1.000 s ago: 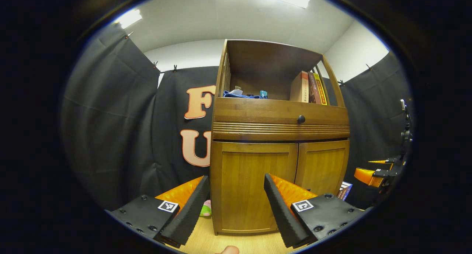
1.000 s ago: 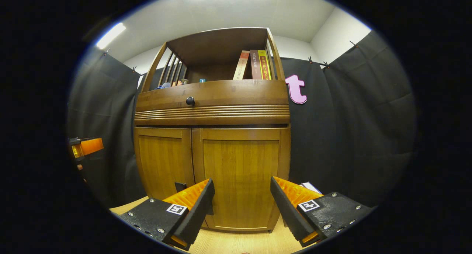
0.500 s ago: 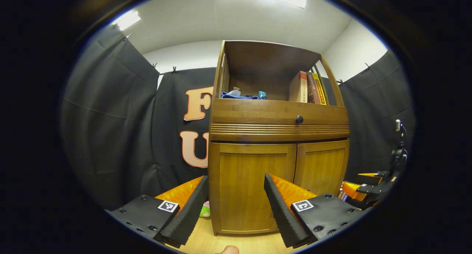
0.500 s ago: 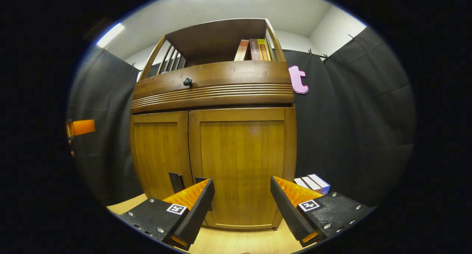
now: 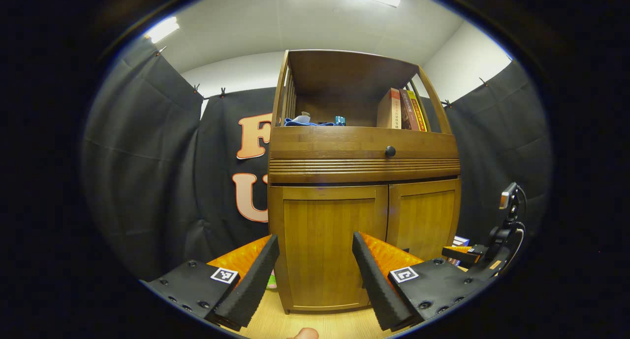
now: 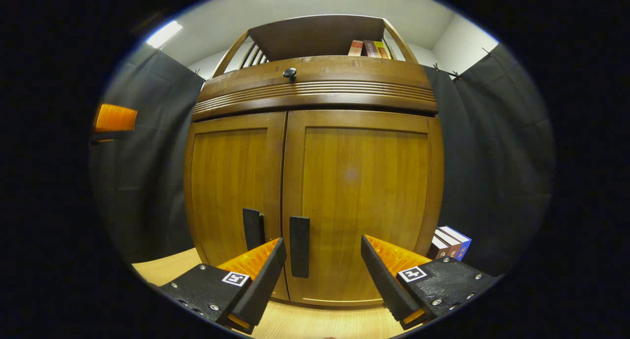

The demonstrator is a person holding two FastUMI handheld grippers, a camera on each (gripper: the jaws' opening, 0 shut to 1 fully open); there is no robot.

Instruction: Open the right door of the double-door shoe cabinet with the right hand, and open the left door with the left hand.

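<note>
Between my right gripper's (image 6: 322, 270) spread, empty fingers I see the right door's handle (image 6: 299, 247), just ahead and untouched; the right door (image 6: 362, 201) is closed. Beside it, the left door (image 6: 231, 181) is closed too, with its own handle (image 6: 252, 228). My left gripper (image 5: 315, 267) also hangs released and empty, farther back, facing the shoe cabinet (image 5: 364, 157). Books (image 6: 450, 240) lie on the floor at the cabinet's right.

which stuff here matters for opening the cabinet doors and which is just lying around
For the job:
right door
right handle
left door
left handle
right hand-held gripper
left hand-held gripper

Lying about:
shelf books
floor books
blue cloth
drawer knob
</note>
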